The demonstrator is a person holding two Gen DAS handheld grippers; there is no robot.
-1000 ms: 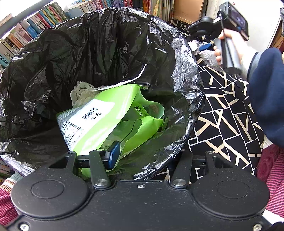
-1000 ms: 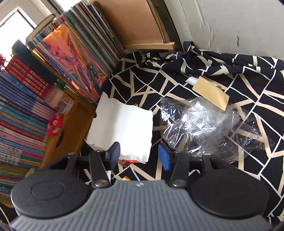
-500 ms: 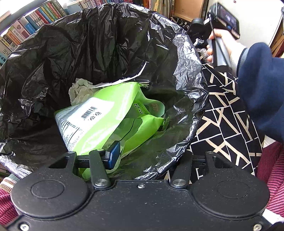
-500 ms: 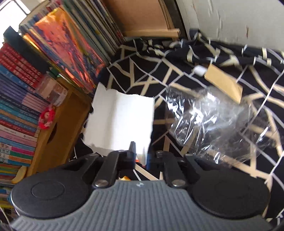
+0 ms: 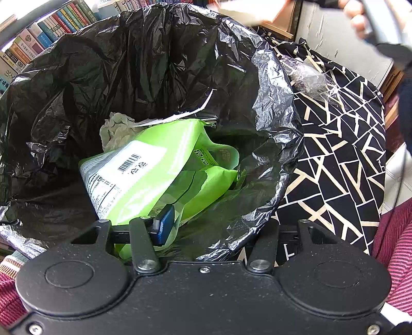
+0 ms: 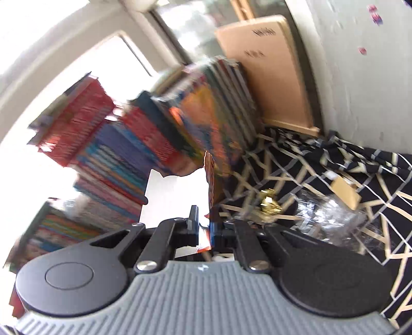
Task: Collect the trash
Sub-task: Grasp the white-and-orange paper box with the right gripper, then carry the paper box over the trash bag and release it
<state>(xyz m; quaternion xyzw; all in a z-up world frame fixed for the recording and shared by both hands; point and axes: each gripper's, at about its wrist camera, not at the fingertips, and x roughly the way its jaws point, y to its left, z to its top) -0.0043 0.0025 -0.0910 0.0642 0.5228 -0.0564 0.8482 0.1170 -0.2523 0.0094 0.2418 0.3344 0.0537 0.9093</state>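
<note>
- right gripper point(image 6: 204, 229) has its jaws clamped on a torn white sheet of paper point(image 6: 172, 195), one edge printed orange; the sheet stands up and to the left from the pinch, long side running away from the camera.
- left gripper point(image 5: 211, 226) jaws spread wide over the near rim of the black bin bag point(image 5: 270, 108); one blue pad is inside the bag, the other side is hidden by the rim, nothing held.
- bag mouth gapes open; a green packet point(image 5: 159, 165) and crumpled tissue point(image 5: 116, 128) lie inside.
- judgement: the paper must travel to the bag mouth, and the right gripper carries it.
- left view alone shows the bag and the paper as a blur above its far rim point(image 5: 247, 13); right view alone shows the grip, plus clear plastic film point(image 6: 332, 214) on the patterned cloth point(image 6: 386, 252).
</note>
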